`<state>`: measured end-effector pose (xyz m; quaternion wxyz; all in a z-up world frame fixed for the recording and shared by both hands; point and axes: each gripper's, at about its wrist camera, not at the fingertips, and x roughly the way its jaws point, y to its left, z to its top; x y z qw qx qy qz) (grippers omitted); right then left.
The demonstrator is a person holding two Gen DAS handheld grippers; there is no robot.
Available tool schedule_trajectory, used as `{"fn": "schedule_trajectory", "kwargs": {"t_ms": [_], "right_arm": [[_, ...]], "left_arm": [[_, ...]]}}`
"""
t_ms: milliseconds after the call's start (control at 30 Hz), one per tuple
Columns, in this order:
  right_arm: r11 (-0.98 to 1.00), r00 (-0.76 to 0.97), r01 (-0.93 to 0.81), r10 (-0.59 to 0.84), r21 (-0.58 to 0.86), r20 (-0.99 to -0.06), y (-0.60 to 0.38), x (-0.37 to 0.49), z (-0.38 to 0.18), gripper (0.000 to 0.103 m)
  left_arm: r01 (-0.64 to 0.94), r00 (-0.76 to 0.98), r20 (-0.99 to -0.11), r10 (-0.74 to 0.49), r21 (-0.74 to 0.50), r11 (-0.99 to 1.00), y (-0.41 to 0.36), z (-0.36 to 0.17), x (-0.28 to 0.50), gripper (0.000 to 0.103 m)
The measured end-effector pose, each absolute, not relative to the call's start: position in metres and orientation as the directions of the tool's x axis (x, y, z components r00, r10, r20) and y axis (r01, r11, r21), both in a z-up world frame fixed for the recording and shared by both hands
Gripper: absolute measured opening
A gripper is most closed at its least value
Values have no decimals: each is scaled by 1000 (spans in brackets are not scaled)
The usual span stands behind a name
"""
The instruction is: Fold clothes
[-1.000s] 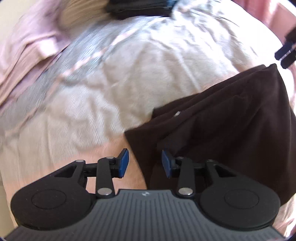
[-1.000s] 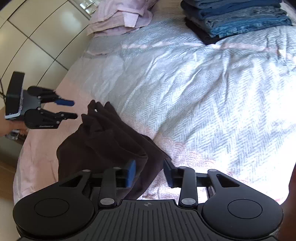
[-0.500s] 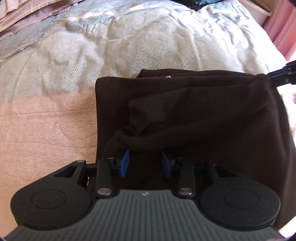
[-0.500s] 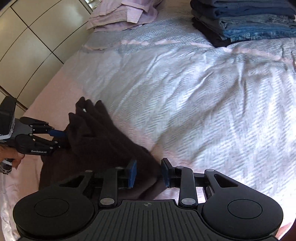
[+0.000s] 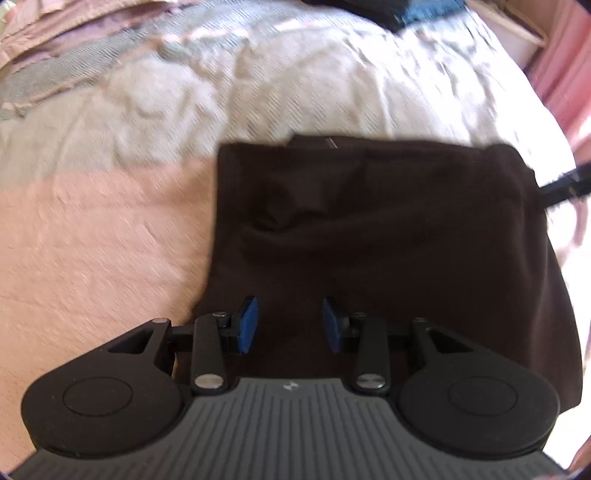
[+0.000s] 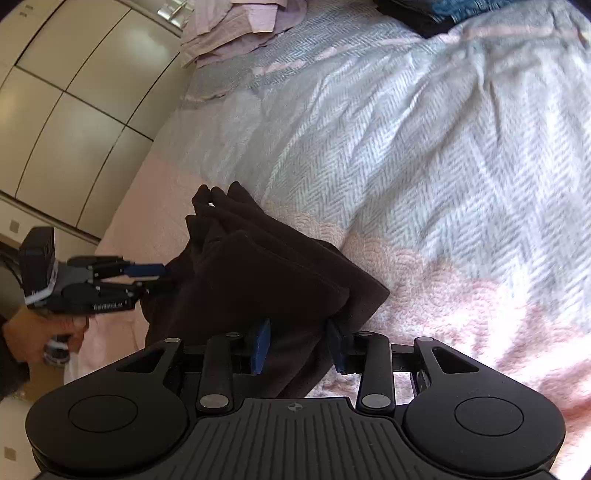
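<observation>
Bedspread [image 6: 424, 147], both tools [image 5: 289, 325] [image 6: 298, 349] clamping folded dark garment [image 5: 369, 229], right tool's jaws just widening

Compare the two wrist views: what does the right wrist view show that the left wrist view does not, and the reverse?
Only the right wrist view: the pale cupboard doors, the left gripper seen from the side, and the hand holding it. Only the left wrist view: the dark garment as a flat rectangle, and a pink curtain. Both: the garment, the bedspread, the pink pillows.
</observation>
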<state>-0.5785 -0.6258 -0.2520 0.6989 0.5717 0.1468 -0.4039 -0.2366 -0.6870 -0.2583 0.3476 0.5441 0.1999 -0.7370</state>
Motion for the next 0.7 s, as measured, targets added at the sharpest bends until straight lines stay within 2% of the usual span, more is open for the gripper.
{"fn": "schedule_trajectory", "kwargs": {"t_ms": [100, 133, 167, 200, 400, 467, 533, 600, 667, 700], "right_arm": [[-14, 666, 668, -434, 744, -607, -628, -583, -255, 37], [-15, 666, 667, -436, 745, -605, -629, -584, -253, 23], [-11, 663, 673, -434, 740, -609, -631, -585, -250, 3], [-6, 662, 677, -433, 736, -612, -633, -587, -246, 1], [103, 632, 741, -441, 663, -637, -635, -599, -226, 1], [80, 626, 747, -418, 660, -658, -636, -599, -241, 1], [44, 622, 745, -407, 666, -669, -635, -600, -249, 1], [26, 608, 754, -408, 657, -681, -633, -601, -250, 1], [33, 563, 796, -410, 605, -718, -630, -601, -243, 5], [38, 528, 824, -413, 565, -742, -628, -600, -238, 12]], "left_arm": [[713, -155, -943, -296, 101, -694, -679, -264, -243, 32], [716, -154, -941, -301, 104, -691, -679, -263, -244, 31], [718, -153, -940, -305, 106, -688, -679, -263, -245, 31], [716, -157, -937, -312, 110, -690, -679, -260, -248, 31], [687, -185, -930, -317, 108, -718, -682, -264, -264, 32], [704, -185, -934, -307, 92, -704, -687, -271, -262, 37], [720, -169, -932, -320, 104, -686, -691, -268, -255, 37], [723, -114, -933, -341, 158, -673, -692, -265, -243, 37], [734, -69, -934, -350, 190, -652, -692, -261, -223, 36], [743, -55, -933, -357, 201, -639, -690, -257, -212, 36]]}}
